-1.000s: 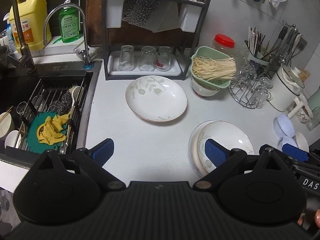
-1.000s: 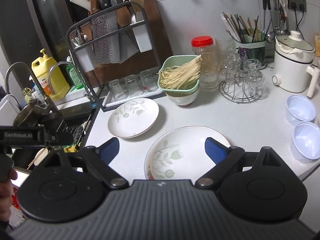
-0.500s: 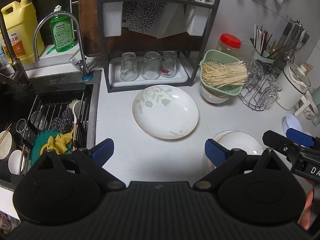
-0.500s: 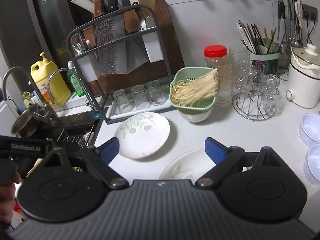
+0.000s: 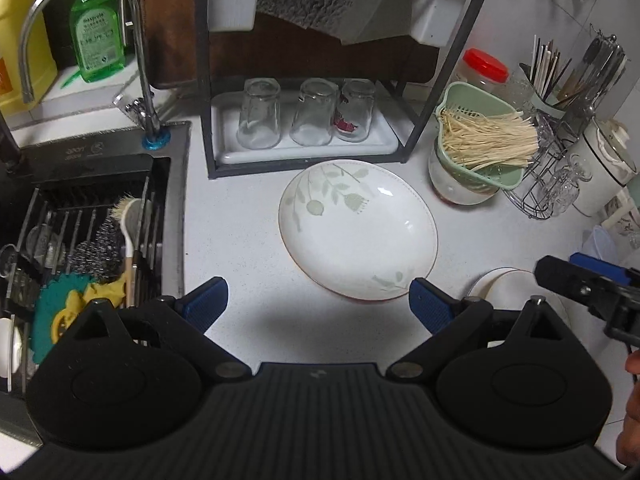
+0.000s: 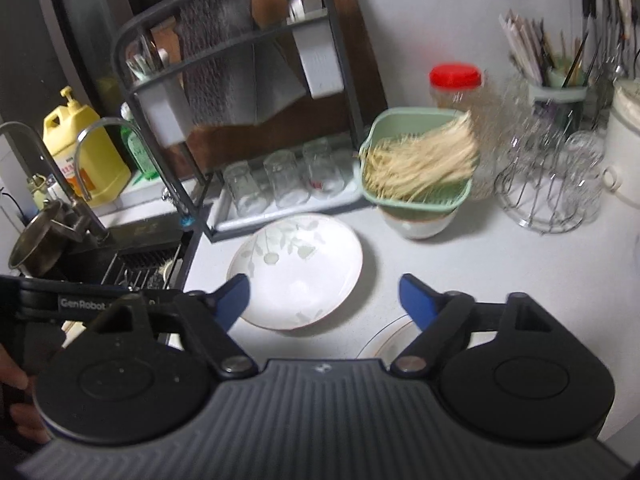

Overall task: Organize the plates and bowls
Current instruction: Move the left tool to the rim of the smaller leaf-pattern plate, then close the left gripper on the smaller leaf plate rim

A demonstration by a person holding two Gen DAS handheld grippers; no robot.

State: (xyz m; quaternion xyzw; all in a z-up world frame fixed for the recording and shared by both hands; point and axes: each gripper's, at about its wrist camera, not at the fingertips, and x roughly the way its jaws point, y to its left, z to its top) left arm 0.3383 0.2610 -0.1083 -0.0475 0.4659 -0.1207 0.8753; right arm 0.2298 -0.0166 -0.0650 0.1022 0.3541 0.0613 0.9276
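Sink (image 5: 92, 216) on the left holds scrubbers; just right of it the left gripper (image 5: 318, 302) hangs wide apart before the floral plate (image 5: 358, 232) on the counter. Farther right, the right gripper (image 6: 322, 300), empty, is closing above another plate (image 6: 384, 340).

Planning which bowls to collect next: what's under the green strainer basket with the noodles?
The green strainer basket sits nested in a white bowl; the right wrist view shows the bowl's lower wall on the counter. The bowl's inside is covered, so any contents can't be seen.
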